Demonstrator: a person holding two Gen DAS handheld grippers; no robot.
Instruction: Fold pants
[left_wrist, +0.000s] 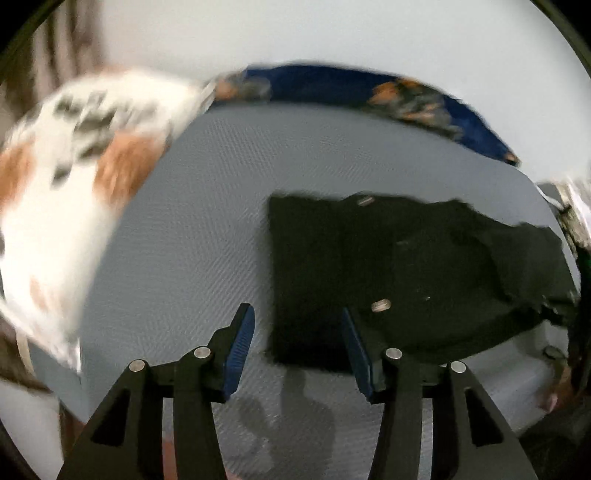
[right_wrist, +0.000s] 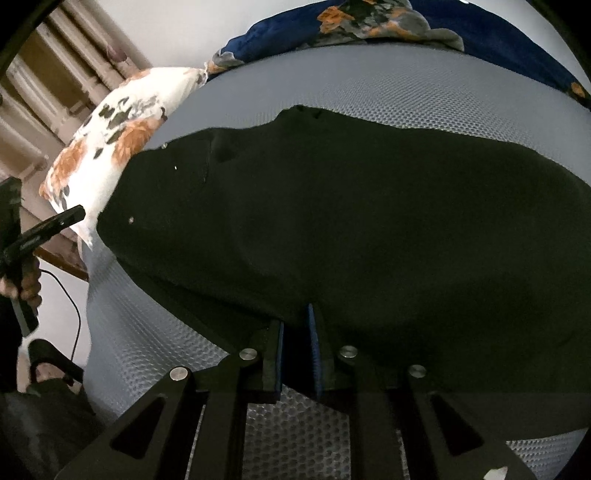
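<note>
— Grey textured mattress (right_wrist: 155, 332) is seen under everything. How are the jaws set?

— The right gripper (right_wrist: 296, 343) is nearly closed, its jaws clamped on the near edge of the black pants (right_wrist: 351, 221), probably to pin or lift that fold. The left gripper (left_wrist: 298, 347) is held apart, nothing between its jaws, just off the pants' left edge.

— Beyond them?

— A floral pillow (right_wrist: 110, 147) and a blue blanket (right_wrist: 280, 33) are seen at the far edge. No readable writing is seen.

Soft, dim indoor light; heavy motion blur smears the left wrist view toward nine o'clock, right view sharp, fisheye-curved edges.
</note>
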